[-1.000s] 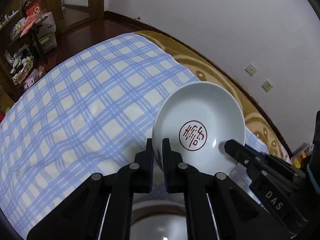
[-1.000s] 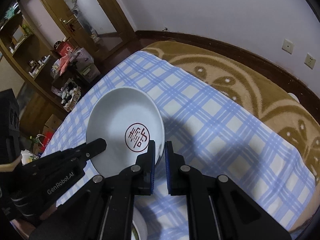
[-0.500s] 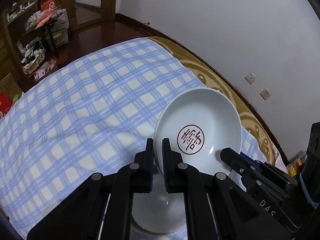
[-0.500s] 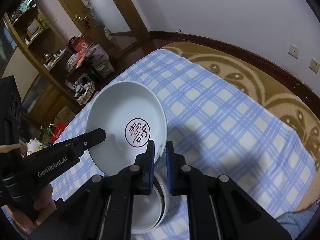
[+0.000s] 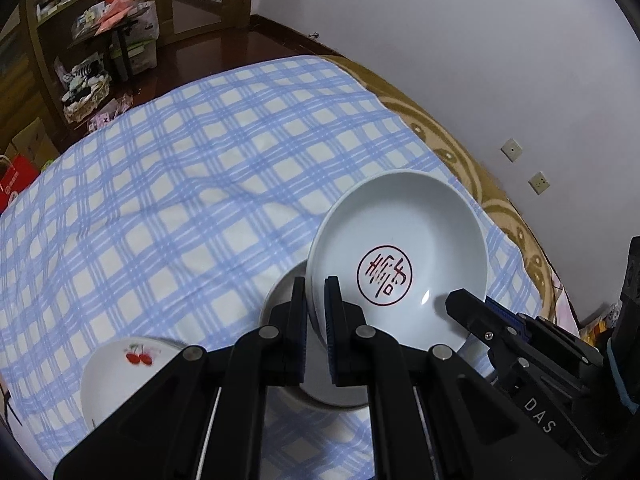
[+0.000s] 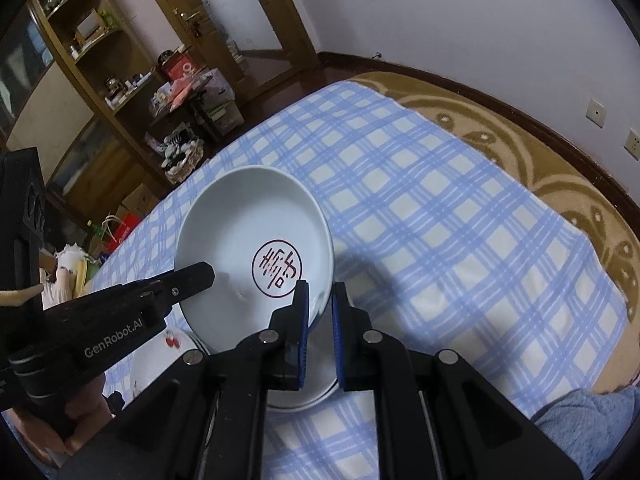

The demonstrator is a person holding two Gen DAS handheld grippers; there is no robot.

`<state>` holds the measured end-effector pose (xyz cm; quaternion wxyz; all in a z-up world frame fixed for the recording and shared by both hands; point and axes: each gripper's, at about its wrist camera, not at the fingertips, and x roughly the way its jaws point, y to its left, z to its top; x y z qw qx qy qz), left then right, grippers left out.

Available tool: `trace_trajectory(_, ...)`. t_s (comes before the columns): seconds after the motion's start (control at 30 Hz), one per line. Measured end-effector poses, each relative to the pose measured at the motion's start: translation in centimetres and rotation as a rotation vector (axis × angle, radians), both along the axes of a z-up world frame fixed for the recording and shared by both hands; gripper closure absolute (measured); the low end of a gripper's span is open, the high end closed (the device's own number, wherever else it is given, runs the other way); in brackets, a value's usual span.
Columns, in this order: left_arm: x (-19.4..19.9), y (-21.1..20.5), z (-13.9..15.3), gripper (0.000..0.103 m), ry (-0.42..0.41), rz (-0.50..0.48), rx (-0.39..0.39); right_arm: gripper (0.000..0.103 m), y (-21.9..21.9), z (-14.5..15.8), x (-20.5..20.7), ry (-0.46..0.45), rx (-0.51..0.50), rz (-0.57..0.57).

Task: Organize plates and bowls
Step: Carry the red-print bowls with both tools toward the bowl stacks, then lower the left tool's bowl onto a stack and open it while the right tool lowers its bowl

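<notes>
A white plate with a red round emblem (image 5: 400, 256) (image 6: 248, 232) hangs tilted above the bed, gripped at opposite rims. My left gripper (image 5: 315, 284) is shut on its left rim and shows in the right wrist view as a black finger (image 6: 202, 274). My right gripper (image 6: 320, 288) is shut on the right rim, and its finger (image 5: 458, 300) lies over the plate's lower right edge. Directly under the plate a pale bowl (image 5: 276, 304) (image 6: 304, 400) sits on the sheet. A white plate with red cherries (image 5: 120, 368) (image 6: 174, 338) lies left of the bowl.
The blue-checked sheet (image 5: 180, 200) covers the bed, with a brown patterned blanket (image 6: 560, 168) along the wall side. Cluttered shelves and boxes (image 6: 120, 80) stand beyond the far left edge. A blue-clad knee (image 6: 588, 420) is at the lower right.
Both grippers have carried the emblem plate back across the bed. The bowl and then the cherry plate have come into view beneath it. The grip on both rims is unchanged.
</notes>
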<state>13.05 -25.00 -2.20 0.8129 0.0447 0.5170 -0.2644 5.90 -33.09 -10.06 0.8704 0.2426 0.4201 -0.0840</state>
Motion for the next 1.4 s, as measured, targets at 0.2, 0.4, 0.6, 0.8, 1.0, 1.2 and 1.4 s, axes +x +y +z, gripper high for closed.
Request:
trace_trajectory(0.2,-0.8,0.8,-1.4,0.095,0.03,0.016,0.009,0.092,0.9,-0.7,-0.5,0.03,-0.011,0.011)
trace_trajectory(0.4,-1.0,1.1,-2.5,0.095,0.045,0.039,0.027,0.092,1.5,-1.9,-0.2,0.071,0.0,0.015)
trace_trajectory(0.6,-1.0,1.2,-3.6,0.095,0.06,0.039,0.047,0.092,1.6,-2.8,0.2,0.104,0.011,0.028)
trace_trajectory(0.8,-0.8,1.1,-4.5,0.095,0.07,0.046,0.074,0.092,1.9,-3.5,0.7,0.129,0.006,0.03)
trace_trajectory(1.0,-0.8,0.9,-5.2,0.094,0.092,0.046,0.081,0.092,2.4,-2.9,0.7,0.124,-0.053,0.028)
trace_trajectory(1.2,-0.9,0.6,-6.0,0.094,0.098,0.042,0.107,0.092,1.8,-3.9,1.1,0.167,-0.031,0.027)
trace_trajectory(1.4,-1.4,0.6,-6.4,0.091,0.075,0.011,0.133,0.092,1.3,-4.3,1.8,0.18,-0.036,0.031)
